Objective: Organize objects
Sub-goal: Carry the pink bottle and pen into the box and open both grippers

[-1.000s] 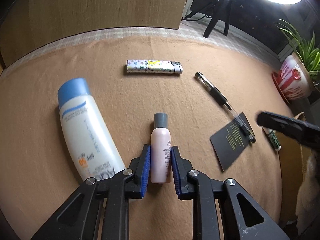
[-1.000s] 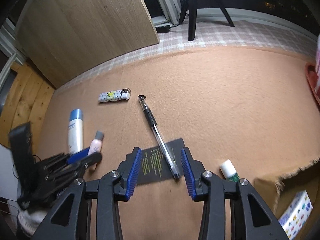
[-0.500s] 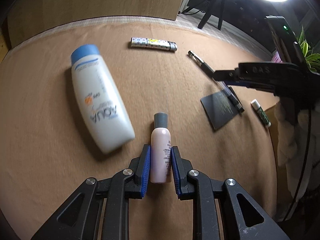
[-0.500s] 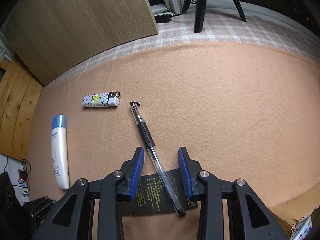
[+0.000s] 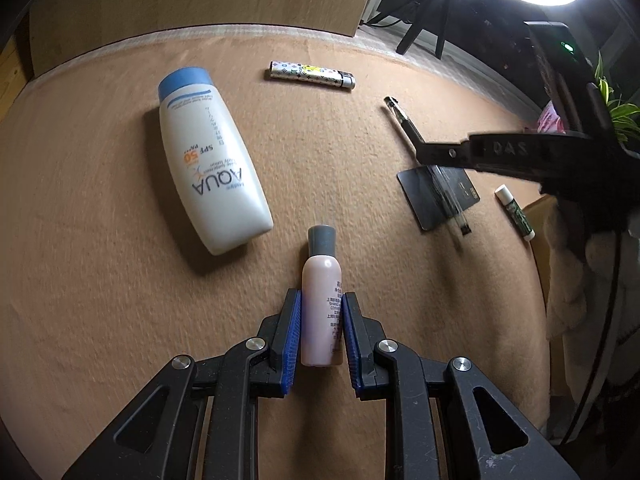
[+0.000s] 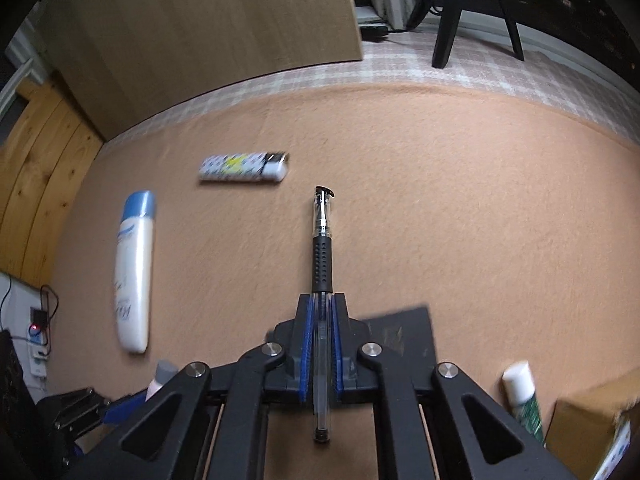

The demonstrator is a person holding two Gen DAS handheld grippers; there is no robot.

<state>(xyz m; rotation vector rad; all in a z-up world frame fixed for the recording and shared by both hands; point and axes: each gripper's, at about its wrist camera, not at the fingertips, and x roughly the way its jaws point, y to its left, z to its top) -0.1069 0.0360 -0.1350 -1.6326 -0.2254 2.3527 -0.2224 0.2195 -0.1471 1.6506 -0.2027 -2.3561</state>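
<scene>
A: What is laid out here, from the biggest thing down?

B: A tan felt cloth (image 5: 120, 320) is spread over the work surface. On it a white sunscreen bottle (image 5: 208, 160) with a blue cap is laid flat. Beyond it a patterned lighter (image 5: 312, 75) is seen. A black card (image 5: 428, 200) is placed toward the right, and beside the card a small lip balm stick (image 5: 515, 211) is lying near a cardboard box (image 6: 588, 424).

A: And what is held?

B: Two things are held. A small pink bottle (image 5: 322, 300) with a grey cap is clamped between the blue pads of the left gripper (image 5: 320, 332), close to the lower end of the sunscreen bottle. A clear pen (image 6: 322, 280) with a black grip is pinched by the right gripper (image 6: 320, 340); the jaws are closed tightly on its transparent barrel. The pen is pointed away from the camera, and its rear part is lying over the black card.

A: Which step is in hand, then?

B: It is judged that the grasping step is finished for both hands, and that carrying is to be started. Whether the two things are already raised from the cloth cannot be told.

A: What is called for next?

B: Probably both things are to be lifted and brought to the box. The pen is thin, so a firm pinch is needed, and it should be raised clear so that the card is not dragged along.
</scene>
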